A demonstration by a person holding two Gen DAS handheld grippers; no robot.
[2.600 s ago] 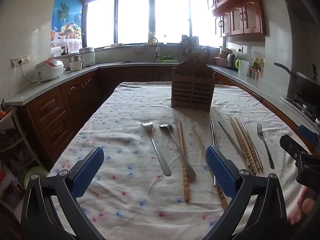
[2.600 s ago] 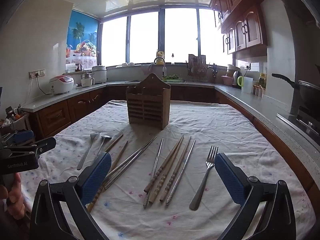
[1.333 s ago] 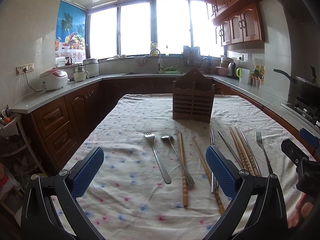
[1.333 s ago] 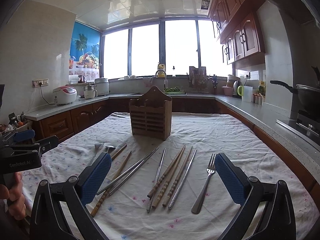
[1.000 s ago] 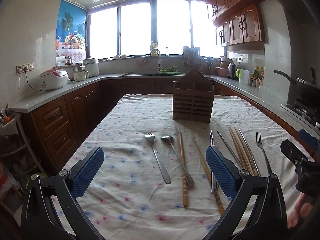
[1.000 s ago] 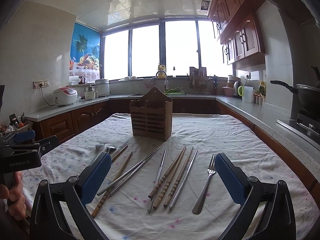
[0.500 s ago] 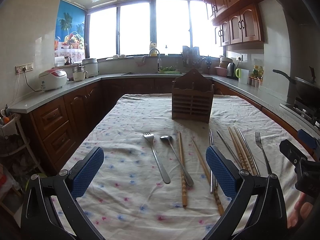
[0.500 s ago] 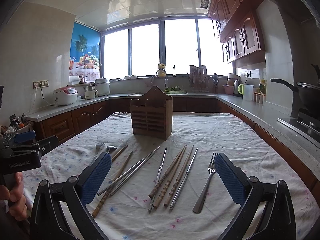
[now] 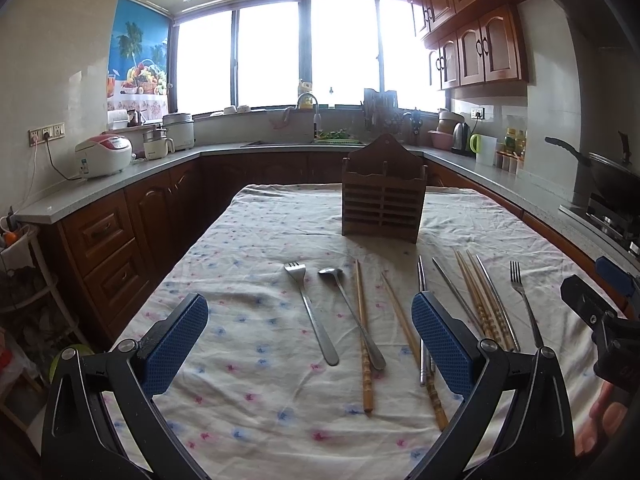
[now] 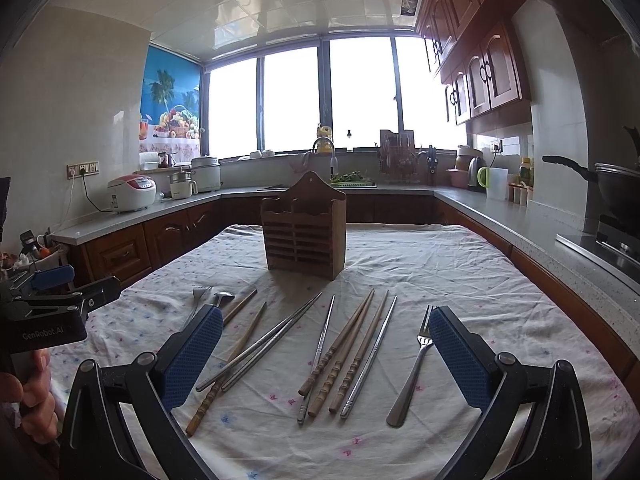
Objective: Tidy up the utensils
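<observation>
Hovering, both grippers gape above utensils (image 10: 344, 352) before holder (image 10: 303, 228).

Tablecloth (image 9: 256, 240): matt cloth, creased, printed with small flowers. Slatted holder (image 9: 382, 196): brown wood, dull finish. Left fork (image 9: 310, 312), spoon (image 9: 352, 312) and right-hand fork (image 10: 412, 372): polished metal, glossy. Metal chopsticks (image 10: 260, 346): smooth, bright, with ridged ends. Wooden chopsticks (image 10: 340, 350): matt wood, knobbed like bamboo toward the thick end. Gripper pads (image 10: 192, 356): blue, dimpled texture (looks like rubber or plastic), set on glossy black arms. Worktop (image 10: 500, 208): grey, speckled, stone-like. Cabinets (image 9: 472, 44): varnished reddish wood.
</observation>
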